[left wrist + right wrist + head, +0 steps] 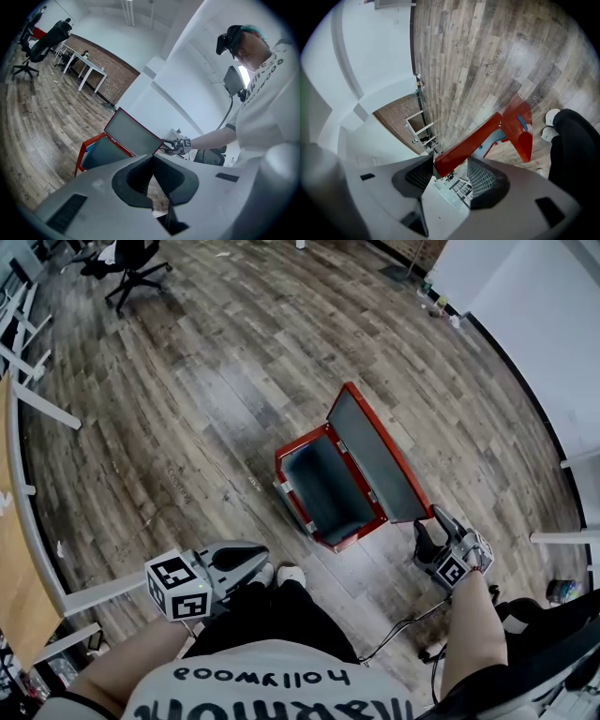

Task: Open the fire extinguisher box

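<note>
My right tongs point(451, 165) are spread wide with the edge of the red box lid point(483, 136) between them, and my left tongs point(152, 160) are pressed together, empty.

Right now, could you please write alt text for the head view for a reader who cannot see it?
A red fire extinguisher box lies on a wooden floor with its lid swung open, showing its grey inside. The right gripper sits at the lid's near corner, jaws open; the left gripper is held low by the person's legs.
</note>
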A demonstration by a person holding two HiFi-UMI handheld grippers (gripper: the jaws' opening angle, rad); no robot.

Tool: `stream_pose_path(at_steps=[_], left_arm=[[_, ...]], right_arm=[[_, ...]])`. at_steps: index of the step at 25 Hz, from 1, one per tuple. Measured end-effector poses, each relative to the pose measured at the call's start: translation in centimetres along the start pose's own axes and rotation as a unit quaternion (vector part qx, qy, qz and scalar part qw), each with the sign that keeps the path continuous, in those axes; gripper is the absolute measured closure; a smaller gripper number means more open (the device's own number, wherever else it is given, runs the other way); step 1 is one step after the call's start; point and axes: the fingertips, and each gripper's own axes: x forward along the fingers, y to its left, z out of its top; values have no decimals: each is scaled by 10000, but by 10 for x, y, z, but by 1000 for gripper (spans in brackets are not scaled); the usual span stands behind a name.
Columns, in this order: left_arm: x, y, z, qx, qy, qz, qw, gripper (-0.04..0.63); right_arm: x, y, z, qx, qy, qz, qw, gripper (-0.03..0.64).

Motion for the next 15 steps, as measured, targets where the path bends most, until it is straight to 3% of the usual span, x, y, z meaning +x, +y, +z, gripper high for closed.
stream_pose_path(at_steps=[7,15], left_arm=[[2,-1,-8,-39,63,23,10000,591],[5,0,-13,-68,108,75,9999,591]], right_arm=[[2,17,17,-30,-302,320,9990,402],[2,24,26,5,-478,401,9980,396]])
